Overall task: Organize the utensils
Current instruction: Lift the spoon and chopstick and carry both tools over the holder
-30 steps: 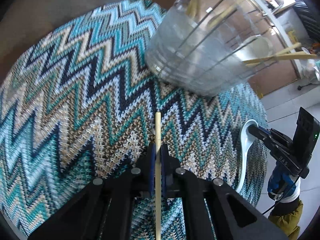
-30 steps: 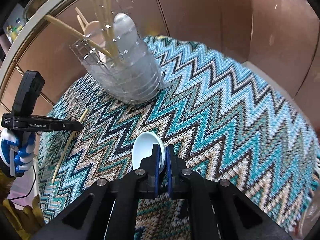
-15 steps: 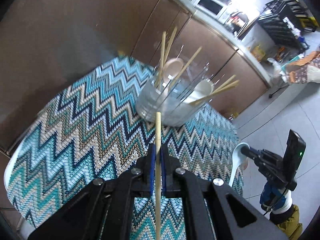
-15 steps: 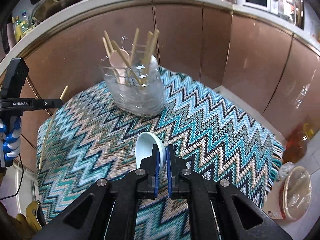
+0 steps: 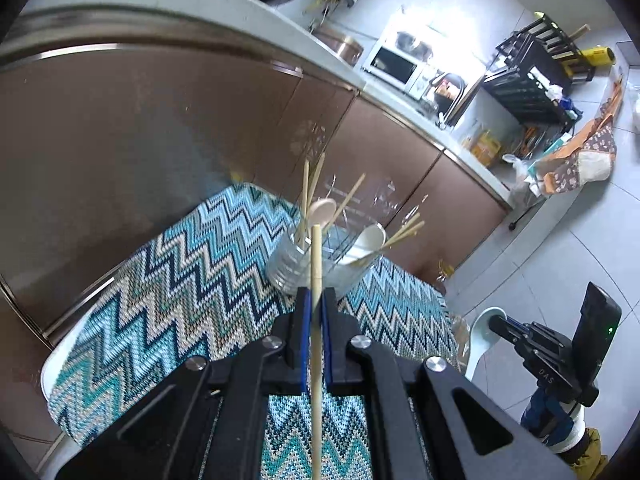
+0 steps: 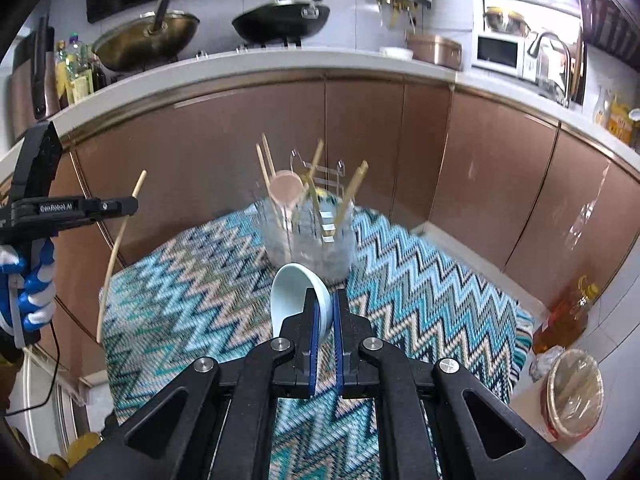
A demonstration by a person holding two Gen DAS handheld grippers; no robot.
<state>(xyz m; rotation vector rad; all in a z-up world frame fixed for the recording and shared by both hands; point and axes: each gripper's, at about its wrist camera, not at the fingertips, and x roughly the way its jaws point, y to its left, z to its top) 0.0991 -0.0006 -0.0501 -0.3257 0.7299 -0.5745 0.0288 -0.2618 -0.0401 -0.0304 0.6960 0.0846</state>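
Observation:
My left gripper point(image 5: 316, 300) is shut on a single wooden chopstick point(image 5: 316, 264), held well above the zigzag cloth point(image 5: 180, 280); the stick points toward the clear utensil holder point(image 5: 316, 256). That holder point(image 6: 308, 236) stands at the far side of the table with several chopsticks and spoons in it. My right gripper point(image 6: 325, 304) is shut on a pale blue ceramic spoon point(image 6: 296, 292), bowl end forward, also lifted off the cloth. In the right wrist view the left gripper point(image 6: 134, 204) shows at the left with its chopstick point(image 6: 116, 256). The right gripper point(image 5: 496, 322) and spoon point(image 5: 482, 332) appear at the left view's right edge.
Brown cabinet doors point(image 6: 360, 140) and a counter with woks point(image 6: 280, 20) rise behind the small table. A bottle of oil point(image 6: 568, 316) and a lined bin point(image 6: 576, 392) sit on the floor to the right. A gloved hand point(image 6: 32, 292) holds the left tool.
Both grippers have risen off the cloth with the chopstick and the spoon and tilted up, so the holder now looks smaller and farther, with the cabinets and counter in view.

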